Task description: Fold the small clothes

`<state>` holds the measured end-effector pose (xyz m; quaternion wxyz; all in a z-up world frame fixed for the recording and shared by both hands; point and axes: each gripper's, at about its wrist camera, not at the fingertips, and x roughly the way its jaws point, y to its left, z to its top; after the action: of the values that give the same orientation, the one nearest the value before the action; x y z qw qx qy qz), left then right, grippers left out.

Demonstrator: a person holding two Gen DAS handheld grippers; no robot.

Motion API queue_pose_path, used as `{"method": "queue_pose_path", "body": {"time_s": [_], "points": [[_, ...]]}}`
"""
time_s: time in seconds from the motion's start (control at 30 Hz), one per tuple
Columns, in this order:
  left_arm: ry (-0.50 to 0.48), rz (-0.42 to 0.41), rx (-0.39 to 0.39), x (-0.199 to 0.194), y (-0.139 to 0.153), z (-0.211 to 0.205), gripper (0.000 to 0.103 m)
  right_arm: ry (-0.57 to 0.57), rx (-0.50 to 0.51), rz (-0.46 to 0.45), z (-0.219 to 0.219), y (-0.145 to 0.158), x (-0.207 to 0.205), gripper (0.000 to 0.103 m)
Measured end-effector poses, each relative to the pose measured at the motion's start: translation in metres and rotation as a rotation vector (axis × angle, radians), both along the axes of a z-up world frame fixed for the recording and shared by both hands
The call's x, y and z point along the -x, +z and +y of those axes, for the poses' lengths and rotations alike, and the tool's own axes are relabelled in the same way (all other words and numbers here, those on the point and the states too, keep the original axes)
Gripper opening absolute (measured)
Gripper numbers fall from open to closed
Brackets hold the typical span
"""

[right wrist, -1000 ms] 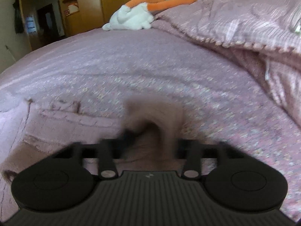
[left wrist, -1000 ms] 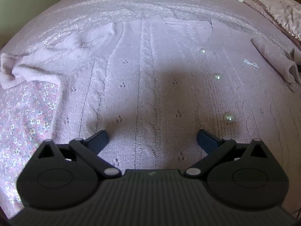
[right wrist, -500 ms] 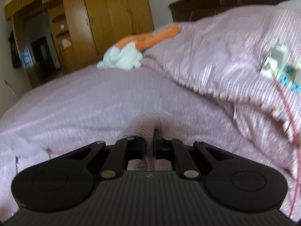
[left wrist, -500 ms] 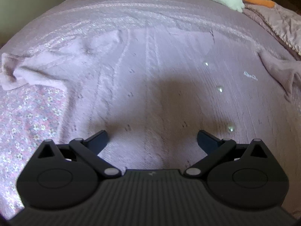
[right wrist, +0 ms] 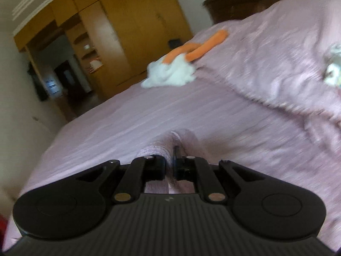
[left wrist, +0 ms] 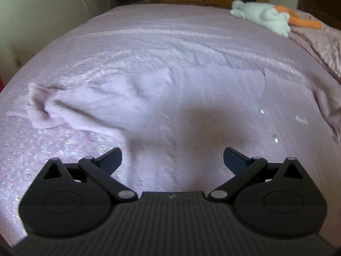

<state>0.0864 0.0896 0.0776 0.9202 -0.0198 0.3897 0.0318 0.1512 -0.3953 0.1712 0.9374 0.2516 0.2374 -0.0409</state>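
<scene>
Motion blur smears the knit sweater (left wrist: 191, 98) in my left view; I cannot resolve its stitch pattern. The right sleeve (left wrist: 328, 111) is cut off at the frame's right edge. In my right view, the right tongs (right wrist: 170, 166) hide the pinched cloth's edge, and a blurred object (right wrist: 332, 68) at right is unidentifiable.

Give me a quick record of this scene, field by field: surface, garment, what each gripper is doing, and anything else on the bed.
surface: bed with pink bedspread
garment: pink knit cardigan, spread flat, pearl buttons showing
left sleeve: crumpled at the left
left gripper: open, empty, above the cardigan body
right gripper: shut on a fold of pink knit, lifted off the bed
other: white and orange plush toy at the far side; rumpled pink blanket on the right
image quality: both views motion-blurred
</scene>
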Motion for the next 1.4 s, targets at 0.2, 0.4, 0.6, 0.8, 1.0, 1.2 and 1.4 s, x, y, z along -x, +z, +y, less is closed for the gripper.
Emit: {"method": "queue_pose_path", "body": {"time_s": [0.2,0.4,0.6,0.8,1.0,1.2,1.4], "points": [[0.045,-0.028,0.032,0.006,0.008,0.028,0.103,0.166,0.014,-0.025,0.107,0.007,-0.025,0.007],[0.072,-0.022,0.061,0.012,0.001,0.048,0.103,0.295,0.040,0.009,0.212,-0.018,-0.042,0.007],[0.086,-0.002,0.064,0.014,-0.011,0.059,0.103,0.378,0.058,0.085,0.293,-0.068,-0.044,0.007],[0.088,0.002,0.066,0.014,-0.016,0.065,0.103,0.481,0.070,0.265,0.324,-0.119,-0.059,0.024],[0.079,0.010,0.090,0.001,-0.018,0.061,0.103,0.560,0.059,0.271,0.303,-0.125,-0.040,0.068],[0.045,-0.018,0.134,-0.018,-0.012,0.045,0.103,0.556,0.063,0.279,0.239,-0.114,-0.006,0.071],[-0.050,-0.054,0.050,-0.045,-0.013,0.006,0.103,0.384,0.014,0.308,0.156,-0.121,0.017,0.073]]}}
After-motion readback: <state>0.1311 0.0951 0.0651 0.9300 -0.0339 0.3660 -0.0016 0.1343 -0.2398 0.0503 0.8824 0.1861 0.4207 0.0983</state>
